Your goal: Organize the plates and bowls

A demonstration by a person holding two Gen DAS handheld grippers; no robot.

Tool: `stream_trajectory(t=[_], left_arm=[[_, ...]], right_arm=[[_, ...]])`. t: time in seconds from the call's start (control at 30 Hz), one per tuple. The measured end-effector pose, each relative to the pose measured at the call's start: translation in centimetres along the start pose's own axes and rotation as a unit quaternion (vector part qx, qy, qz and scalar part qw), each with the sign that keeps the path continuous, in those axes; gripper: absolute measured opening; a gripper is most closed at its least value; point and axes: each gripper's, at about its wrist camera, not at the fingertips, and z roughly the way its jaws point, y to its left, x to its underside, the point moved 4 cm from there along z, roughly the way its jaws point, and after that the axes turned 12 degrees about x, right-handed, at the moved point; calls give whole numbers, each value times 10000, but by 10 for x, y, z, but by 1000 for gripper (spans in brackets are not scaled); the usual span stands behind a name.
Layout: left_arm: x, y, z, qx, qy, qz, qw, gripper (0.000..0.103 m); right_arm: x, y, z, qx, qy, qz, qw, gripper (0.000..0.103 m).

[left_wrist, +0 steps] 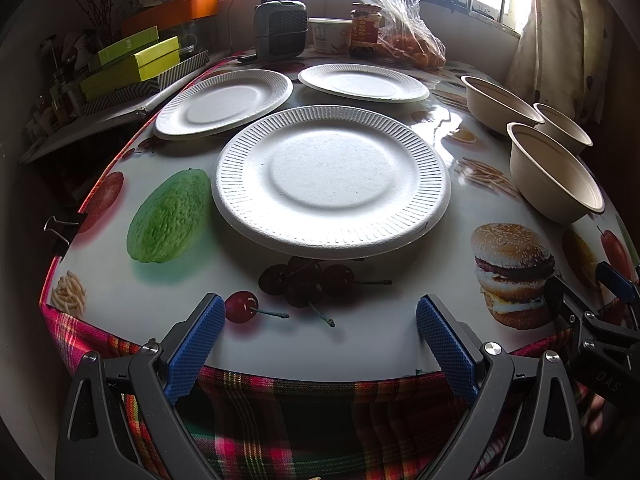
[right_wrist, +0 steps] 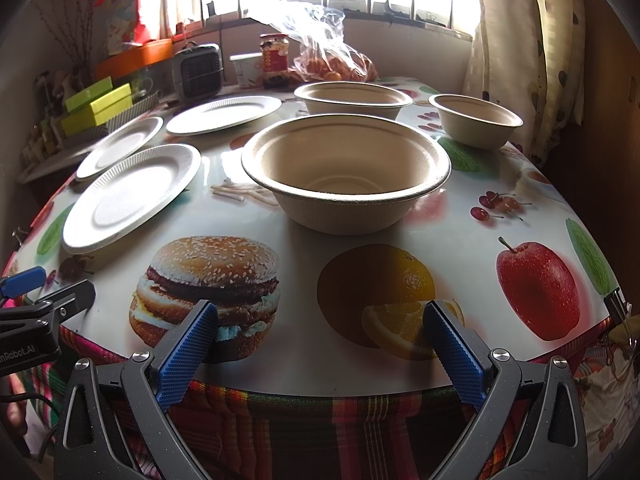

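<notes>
Nothing stacked yet: three plates (left_wrist: 331,180) and three bowls (right_wrist: 346,170) lie apart on the bench (right_wrist: 460,240); my fingers (left_wrist: 196,350) spread, empty.

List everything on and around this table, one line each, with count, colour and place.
Paper plates: 3, white, left half of the table; nearest, left, far.
Paper bowls: 3, beige, right half; nearest, far middle, far right.
Tablecloth: 1, white with printed food pictures, over plaid cloth.
Small fan heater: 1, grey, far edge.
Jar: 1, red label, far edge.
Tub: 1, white, beside the jar.
Plastic bag: 1, clear, holding orange items, far right.
Boxes: several, yellow-green, left shelf.
Curtain: 1, cream patterned, right.
Left tool: open, blue pads, empty.
Right tool: open, blue pads, empty.
</notes>
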Motion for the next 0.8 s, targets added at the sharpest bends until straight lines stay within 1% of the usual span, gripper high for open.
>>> stream_trajectory(t=[0.47, 0.63, 0.73, 0.8], left_arm=[[0, 0, 0, -3, 4, -2, 10000, 97], [-1, 6, -2, 2, 19, -43, 10000, 97], [-3, 8, -6, -12, -20, -49, 10000, 97], [-5, 8, -12, 19, -88, -34, 10000, 97]], right_arm=[[1, 1, 0, -4, 7, -1, 10000, 103], [0, -4, -2, -52, 63, 63, 9999, 103], [-3, -6, -4, -57, 78, 90, 9999, 103], [-6, -6, -9, -97, -1, 86, 9999, 103]])
